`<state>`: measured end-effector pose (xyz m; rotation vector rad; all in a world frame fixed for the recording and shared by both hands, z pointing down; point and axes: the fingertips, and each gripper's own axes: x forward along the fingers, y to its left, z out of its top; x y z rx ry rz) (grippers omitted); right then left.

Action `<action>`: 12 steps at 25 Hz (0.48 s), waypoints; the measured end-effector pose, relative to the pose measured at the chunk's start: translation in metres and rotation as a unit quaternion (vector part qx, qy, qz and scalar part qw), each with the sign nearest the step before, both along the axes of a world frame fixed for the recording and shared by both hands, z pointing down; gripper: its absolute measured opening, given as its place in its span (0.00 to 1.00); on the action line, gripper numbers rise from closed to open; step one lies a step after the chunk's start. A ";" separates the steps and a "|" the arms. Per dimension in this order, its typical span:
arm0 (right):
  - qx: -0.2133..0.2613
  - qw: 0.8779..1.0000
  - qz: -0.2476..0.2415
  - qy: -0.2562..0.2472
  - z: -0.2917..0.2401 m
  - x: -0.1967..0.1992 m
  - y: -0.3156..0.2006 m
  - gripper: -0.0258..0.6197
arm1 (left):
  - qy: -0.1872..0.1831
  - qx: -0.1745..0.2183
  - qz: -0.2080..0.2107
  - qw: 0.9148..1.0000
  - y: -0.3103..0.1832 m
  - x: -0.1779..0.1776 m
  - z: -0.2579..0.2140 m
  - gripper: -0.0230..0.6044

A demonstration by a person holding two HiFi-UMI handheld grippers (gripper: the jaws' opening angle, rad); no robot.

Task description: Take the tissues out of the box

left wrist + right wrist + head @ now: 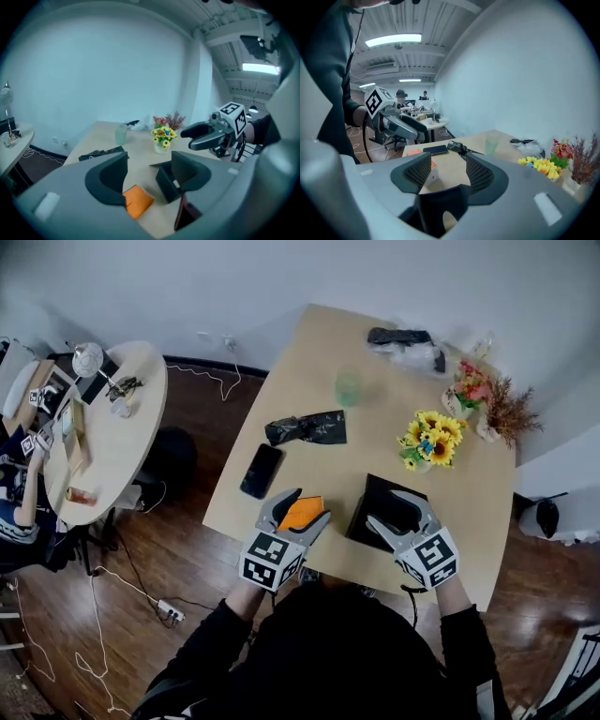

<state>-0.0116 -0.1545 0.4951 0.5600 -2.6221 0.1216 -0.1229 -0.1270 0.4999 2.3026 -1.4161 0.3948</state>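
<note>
A black tissue box stands open-topped near the table's front edge. My right gripper hovers just over its opening, jaws open with nothing between them; in the right gripper view the box's rim shows below the open jaws. My left gripper is to the box's left, open above a flat orange packet lying on the table. In the left gripper view the packet lies under the open jaws, apart from the pads, with the box to the right.
A black phone, a crumpled black bag and a green cup lie beyond the grippers. Yellow flowers stand just behind the box, more flowers farther right. A round side table stands at the left.
</note>
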 end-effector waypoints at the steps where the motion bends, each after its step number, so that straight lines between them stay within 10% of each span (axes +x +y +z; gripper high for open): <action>1: 0.002 1.000 0.010 -0.017 -0.010 0.007 0.002 0.40 | 0.007 0.013 -0.007 1.000 -0.002 0.007 -0.011 0.47; 12: 0.062 0.974 0.145 -0.162 -0.100 0.084 0.024 0.31 | 0.006 0.134 0.054 0.989 0.027 0.088 -0.101 0.39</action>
